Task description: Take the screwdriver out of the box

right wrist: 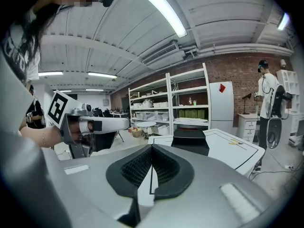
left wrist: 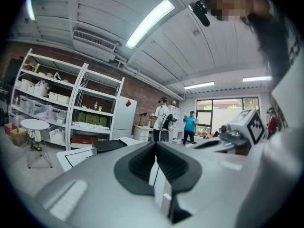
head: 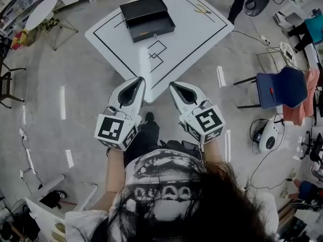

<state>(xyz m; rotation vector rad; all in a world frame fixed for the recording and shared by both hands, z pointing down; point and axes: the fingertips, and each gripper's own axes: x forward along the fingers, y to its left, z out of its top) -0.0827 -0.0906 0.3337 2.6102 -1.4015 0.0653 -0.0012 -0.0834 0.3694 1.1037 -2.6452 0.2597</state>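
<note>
Nothing is done yet: left tool [head: 140,79] and right tool [head: 172,84], both pressed together and empty, hang short of the open black rectangular box [head: 147,18].

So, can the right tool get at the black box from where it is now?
Probably not yet. The right tool hangs shut at the near corner of the table, and the black box sits toward its far side. Nothing stands between them.

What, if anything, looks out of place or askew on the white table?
Nothing is spilled or broken. The box sits open and slightly askew to the lines drawn on the table. A small yellowish thing lies apart from it near the far edge; it is too small to identify.
</note>
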